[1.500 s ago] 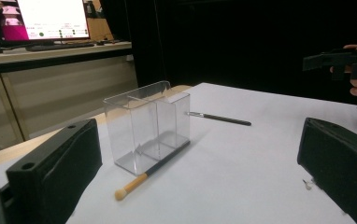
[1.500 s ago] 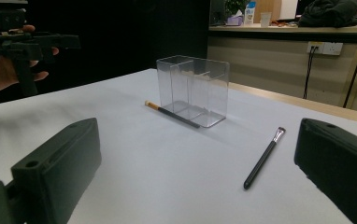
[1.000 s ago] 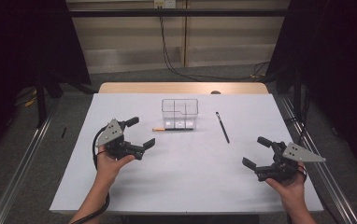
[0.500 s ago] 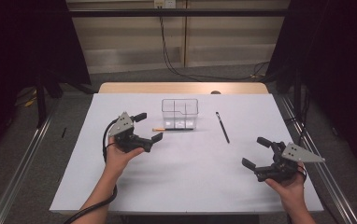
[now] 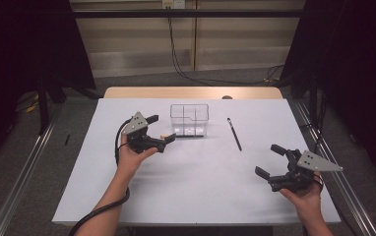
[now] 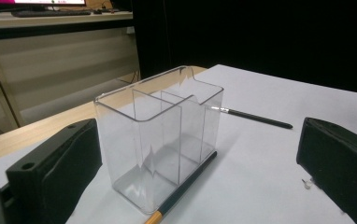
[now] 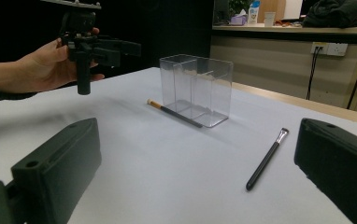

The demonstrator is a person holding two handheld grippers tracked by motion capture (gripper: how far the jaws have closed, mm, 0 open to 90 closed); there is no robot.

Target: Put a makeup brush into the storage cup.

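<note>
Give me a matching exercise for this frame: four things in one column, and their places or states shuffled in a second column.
Things:
1. clear box
2. orange-tipped pencil
3. black brush
4. left hand-held gripper

Places or states:
A. lies alone on the table, right of the box
B. open, held up near the box
C. lies along the foot of the box
D. stands upright, compartments empty

Pairs: 1-D, 2-C, 3-A, 4-B

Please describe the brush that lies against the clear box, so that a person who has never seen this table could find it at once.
On the white table stands a clear plastic box with dividers. Along its near wall lies a thin brush, touching its base. Its dark handle ends in an orange tip, unlike the all-black brush lying apart to the right.
</note>
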